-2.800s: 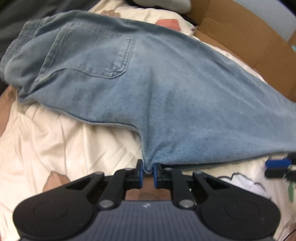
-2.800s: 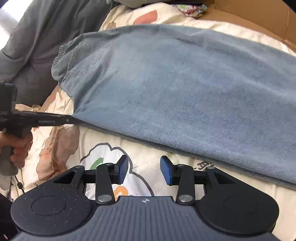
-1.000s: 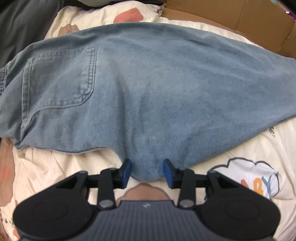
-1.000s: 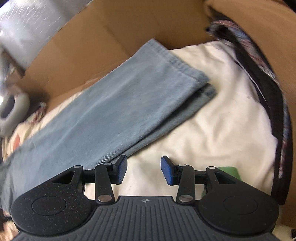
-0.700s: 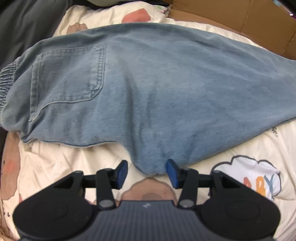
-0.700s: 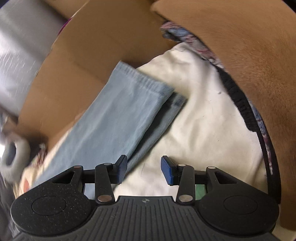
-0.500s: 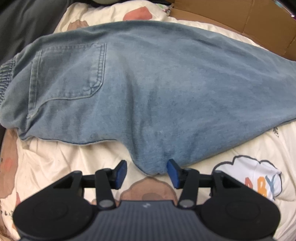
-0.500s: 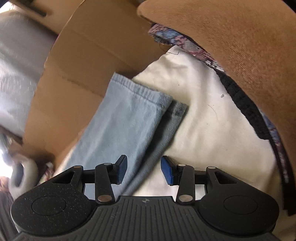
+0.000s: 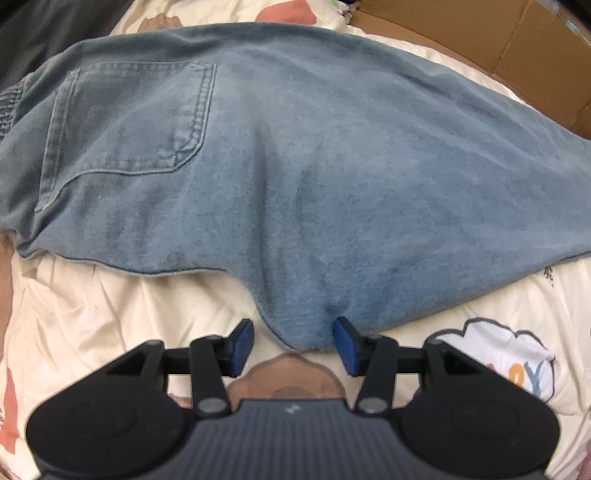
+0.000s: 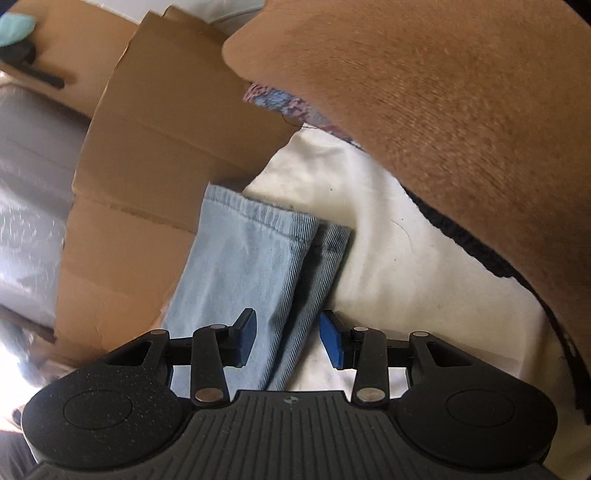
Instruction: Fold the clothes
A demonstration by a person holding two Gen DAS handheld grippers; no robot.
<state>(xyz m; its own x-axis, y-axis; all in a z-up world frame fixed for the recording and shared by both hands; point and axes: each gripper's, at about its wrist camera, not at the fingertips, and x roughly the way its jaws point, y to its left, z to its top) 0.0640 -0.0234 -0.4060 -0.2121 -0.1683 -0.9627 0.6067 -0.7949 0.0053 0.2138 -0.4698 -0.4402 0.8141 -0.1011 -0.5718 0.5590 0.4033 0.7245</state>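
Light blue jeans (image 9: 295,177) lie folded lengthwise on a cream quilt (image 9: 110,317), back pocket up at the left, legs running off to the right. My left gripper (image 9: 293,341) is open, its blue pads either side of the crotch point, which lies loose between them. In the right wrist view the two stacked leg hems (image 10: 258,236) lie on white bedding (image 10: 388,258). My right gripper (image 10: 288,338) is open just above the lower part of the legs, a little short of the hems.
A cardboard box wall (image 10: 155,155) stands right behind the hems, and its edge (image 9: 480,48) shows at the far right of the left wrist view. A brown garment (image 10: 461,110) with dark knit trim hangs at the right. Dark grey cloth (image 9: 44,33) lies at the far left.
My left gripper let go of the crotch point and opened wide. My right gripper swung from the middle of the jeans along the legs to the hems and moved closer to them.
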